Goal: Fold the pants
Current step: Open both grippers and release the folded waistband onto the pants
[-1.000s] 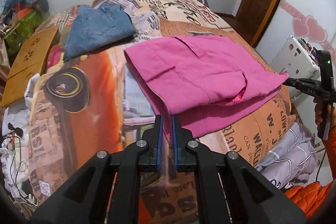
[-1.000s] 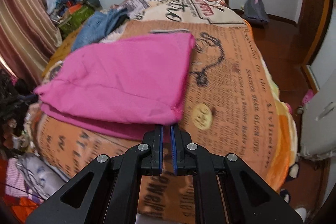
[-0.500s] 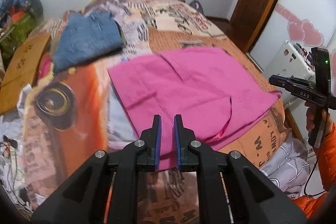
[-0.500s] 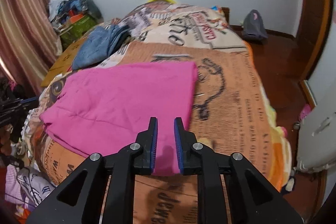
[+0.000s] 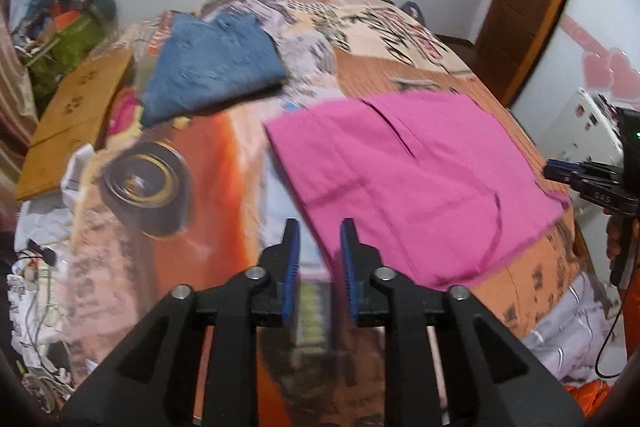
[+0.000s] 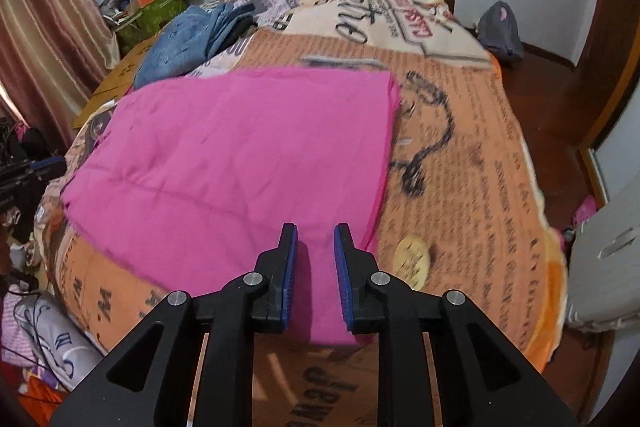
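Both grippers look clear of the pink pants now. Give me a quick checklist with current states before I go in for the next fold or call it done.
1. Left gripper open and empty: ok, nothing between the pads.
2. Right gripper open and empty: ok, it hangs over the near edge of the pink pants, cloth not pinched.
3. Pants lying flat on the bedspread: ok, folded into a rough rectangle.
4. Edges lined up: not ok, a lower layer sticks out past the top one at the near edge.
5. Fold area free of other clothes: ok, the blue jeans lie apart, farther up the bed.
6. Wrinkles in the layers beneath: cannot tell, hidden.
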Motion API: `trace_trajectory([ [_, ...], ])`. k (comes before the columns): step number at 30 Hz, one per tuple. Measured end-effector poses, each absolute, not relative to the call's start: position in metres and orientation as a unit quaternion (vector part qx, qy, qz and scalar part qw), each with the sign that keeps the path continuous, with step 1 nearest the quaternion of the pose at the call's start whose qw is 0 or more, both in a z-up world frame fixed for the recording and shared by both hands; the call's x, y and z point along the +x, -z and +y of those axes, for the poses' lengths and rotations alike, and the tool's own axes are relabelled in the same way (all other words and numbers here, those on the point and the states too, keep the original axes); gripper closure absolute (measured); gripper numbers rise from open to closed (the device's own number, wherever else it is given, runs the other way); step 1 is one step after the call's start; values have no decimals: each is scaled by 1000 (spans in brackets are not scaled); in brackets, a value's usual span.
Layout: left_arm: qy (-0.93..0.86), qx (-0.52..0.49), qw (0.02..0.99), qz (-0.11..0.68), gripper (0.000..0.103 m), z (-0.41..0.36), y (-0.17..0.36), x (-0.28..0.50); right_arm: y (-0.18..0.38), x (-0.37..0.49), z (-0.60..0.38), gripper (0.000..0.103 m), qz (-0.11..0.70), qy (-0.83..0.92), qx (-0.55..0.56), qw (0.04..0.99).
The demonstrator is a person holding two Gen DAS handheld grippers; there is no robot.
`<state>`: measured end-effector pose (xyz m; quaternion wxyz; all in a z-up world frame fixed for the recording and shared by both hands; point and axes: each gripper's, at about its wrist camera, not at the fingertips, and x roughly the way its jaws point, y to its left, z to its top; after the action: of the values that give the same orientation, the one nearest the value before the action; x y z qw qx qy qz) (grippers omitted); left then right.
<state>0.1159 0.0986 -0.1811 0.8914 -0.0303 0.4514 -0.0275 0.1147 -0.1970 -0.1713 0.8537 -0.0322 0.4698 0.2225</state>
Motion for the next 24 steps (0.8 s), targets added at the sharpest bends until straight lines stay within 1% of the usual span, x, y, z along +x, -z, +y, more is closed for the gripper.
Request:
trace_trajectory([
  [1, 19, -29, 894, 447, 67, 103, 177, 122, 166, 120, -199, 82, 464, -221, -32, 858],
  [2, 14, -28, 895, 445, 63, 106, 175, 127, 164, 124, -199, 80, 460, -220, -31, 860],
  [3, 8, -27, 896, 443, 56, 110, 173, 133, 160, 129, -200, 75, 455, -218, -29, 863],
  [4, 0, -24, 899, 437, 53, 113, 170, 141, 156, 135, -199, 71, 450, -215, -27, 866],
  [9, -12, -35, 898, 439, 53, 127, 173, 180, 146, 169, -199, 65, 433, -206, -27, 877],
  [13, -2, -53, 888, 457, 53, 132, 189, 211, 150, 198, -199, 59, 433, -197, -32, 879],
  [20, 30, -85, 858, 506, 53, 127, 235, 245, 177, 248, -198, 58, 458, -186, -28, 869],
  [24, 46, -82, 860, 501, 53, 120, 245, 243, 201, 276, -191, 58, 483, -194, -22, 854],
])
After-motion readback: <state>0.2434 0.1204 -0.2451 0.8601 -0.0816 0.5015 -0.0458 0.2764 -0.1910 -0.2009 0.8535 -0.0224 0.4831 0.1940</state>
